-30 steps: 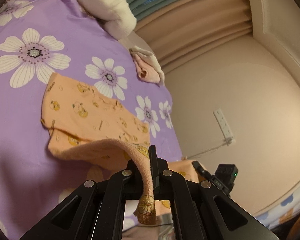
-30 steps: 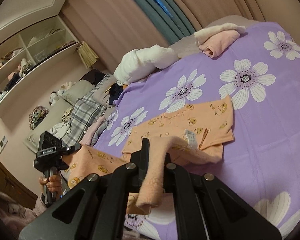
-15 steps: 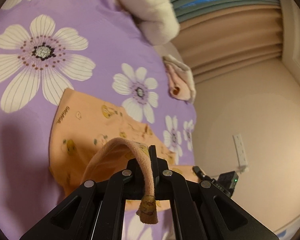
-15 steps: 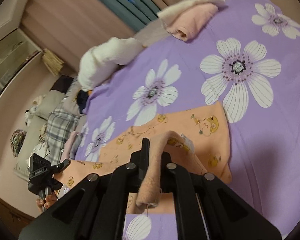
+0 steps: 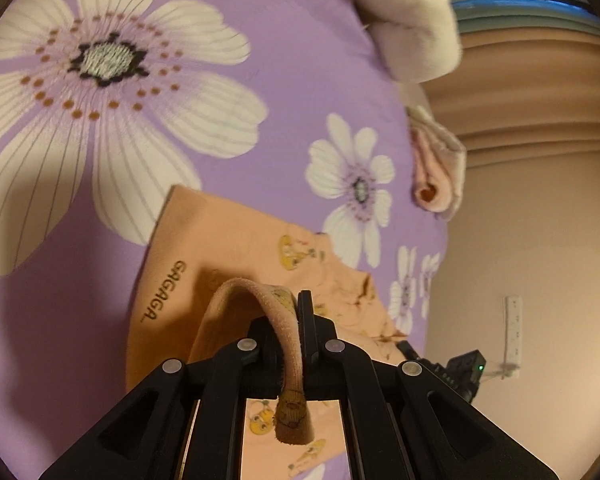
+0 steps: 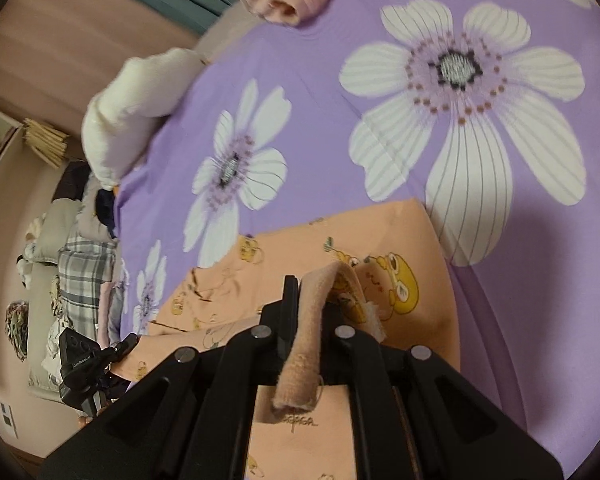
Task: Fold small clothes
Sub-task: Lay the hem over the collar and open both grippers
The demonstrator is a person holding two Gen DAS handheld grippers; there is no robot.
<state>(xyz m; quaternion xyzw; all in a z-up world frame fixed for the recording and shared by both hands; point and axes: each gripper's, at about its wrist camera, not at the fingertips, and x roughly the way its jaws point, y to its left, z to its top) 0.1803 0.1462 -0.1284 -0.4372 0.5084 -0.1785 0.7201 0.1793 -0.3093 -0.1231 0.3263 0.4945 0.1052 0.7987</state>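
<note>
A fold of the orange garment (image 5: 236,240) is pinched in the left tool (image 5: 296,320), whose jaws are fully closed on a folded edge that arches up out of them and hangs below. A matching edge is held in the right tool (image 6: 300,312); its jaws are just starting to part, with the cloth still between them and apparently still gripped. The garment is spread on the purple bed (image 5: 300,80), directly beneath and just beyond both tools, its long axis running across from one tool to the other. The held edge is thus seen to lie above the flat layer near the far hem. The next move is judged to turn on this: the edge needs laying down onto the far hem. Beyond the garment, a rolled pink cloth (image 5: 432,176) and a white bundle (image 5: 412,20) are seen well apart.
</note>
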